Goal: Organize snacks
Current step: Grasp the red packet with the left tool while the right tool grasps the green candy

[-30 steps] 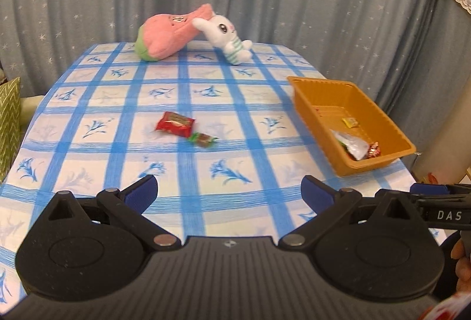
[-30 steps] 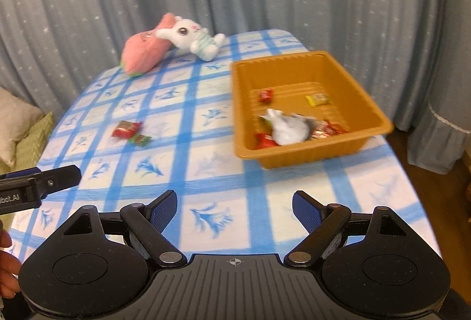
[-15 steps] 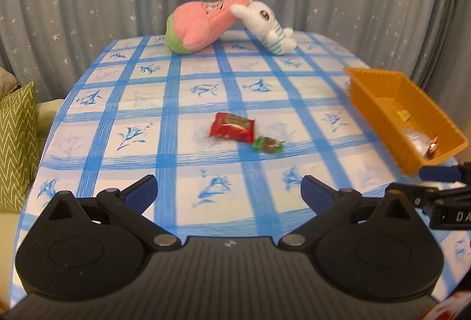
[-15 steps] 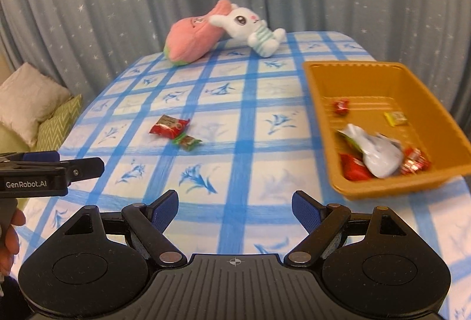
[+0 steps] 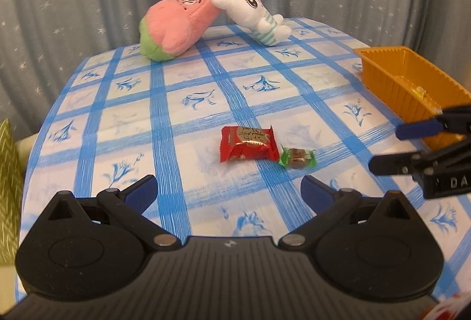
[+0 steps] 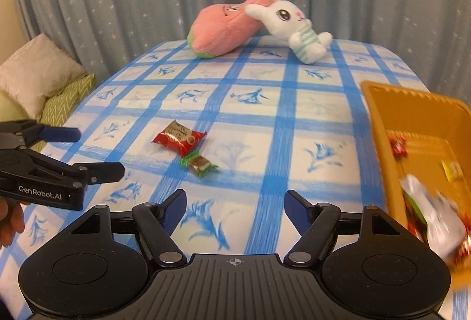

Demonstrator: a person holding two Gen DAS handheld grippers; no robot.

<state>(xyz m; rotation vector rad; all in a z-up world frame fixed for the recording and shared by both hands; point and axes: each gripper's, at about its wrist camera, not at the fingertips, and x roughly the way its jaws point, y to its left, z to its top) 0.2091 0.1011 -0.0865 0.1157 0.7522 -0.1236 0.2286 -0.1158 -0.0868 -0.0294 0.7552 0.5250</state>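
Both grippers have advanced across the checked tablecloth point(image 5: 182, 125) toward the two loose snacks; in the earlier views these lay much farther off.

Nearest, the left gripper point(image 5: 229, 192) is released, jaws spread wide, nothing between them. The right gripper point(image 6: 235, 203) is also released and empty; its jaws have just been closing partway, which suggests it is being set for a small item.

Just beyond the fingertips lie the red snack packet point(image 5: 248, 143) and, touching its right end, the green-wrapped candy point(image 5: 298, 158). In the left wrist view the right gripper enters from the right, close to the candy. Judgement: a paired pick is being prepared, left on the packet, right on the candy.

To the right stands the orange tray point(image 6: 412, 102), holding several snacks already; only these two appear to remain outside it.

At the far edge rest a pink plush point(image 5: 182, 22) and a white bunny plush point(image 5: 256, 13), touching each other.
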